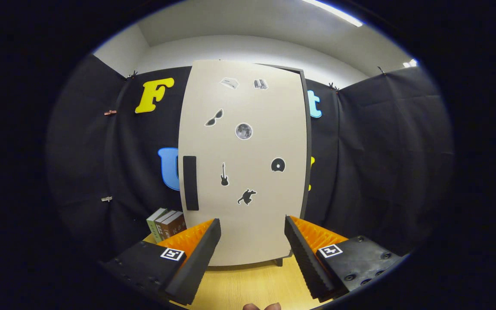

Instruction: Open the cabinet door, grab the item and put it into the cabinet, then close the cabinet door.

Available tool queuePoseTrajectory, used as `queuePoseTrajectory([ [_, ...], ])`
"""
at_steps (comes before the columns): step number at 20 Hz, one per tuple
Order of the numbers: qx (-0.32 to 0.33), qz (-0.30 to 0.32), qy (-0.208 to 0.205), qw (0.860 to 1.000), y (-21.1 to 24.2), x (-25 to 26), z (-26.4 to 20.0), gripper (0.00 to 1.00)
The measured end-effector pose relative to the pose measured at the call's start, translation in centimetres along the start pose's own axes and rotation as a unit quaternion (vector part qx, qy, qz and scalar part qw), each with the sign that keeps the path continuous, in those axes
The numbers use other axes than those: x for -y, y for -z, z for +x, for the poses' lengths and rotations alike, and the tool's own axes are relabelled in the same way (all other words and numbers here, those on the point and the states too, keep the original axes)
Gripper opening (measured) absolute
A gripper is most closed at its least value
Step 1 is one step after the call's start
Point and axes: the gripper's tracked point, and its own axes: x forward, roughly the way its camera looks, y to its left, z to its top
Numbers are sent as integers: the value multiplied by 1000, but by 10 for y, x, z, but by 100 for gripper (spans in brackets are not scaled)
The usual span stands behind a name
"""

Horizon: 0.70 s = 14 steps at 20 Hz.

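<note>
**Facing the shut cabinet with empty tongs**

Standing on the wooden table point(230, 288), the cabinet point(243, 163) is straight ahead of the tongs point(252, 241), beyond the fingertips, and its pale door point(256, 224) looks closed or almost closed. The door carries several small stickers and, near its left edge, a dark vertical handle point(190, 183). The door is a flat stiff panel, so I judge it will swing as one piece and not bend; the smooth face gives nothing to hold, so the handle is the place to take it, with the fingers on both sides of the bar. The cabinet looks light enough that a hard pull may move it on the table, so a slow pull seems better.

To the left of the cabinet, near its lower corner, some books point(167, 224) stand on the table; these are probably the item to put inside. They are rigid and should be gripped across their thickness.

The tongs are wide apart, hold nothing and touch nothing; the door shows between the two fingers.
</note>
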Motion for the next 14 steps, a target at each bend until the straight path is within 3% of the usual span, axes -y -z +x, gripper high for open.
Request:
queuePoseTrajectory([
  [14,-1,3,-7,1000,4,-4,0,97],
])
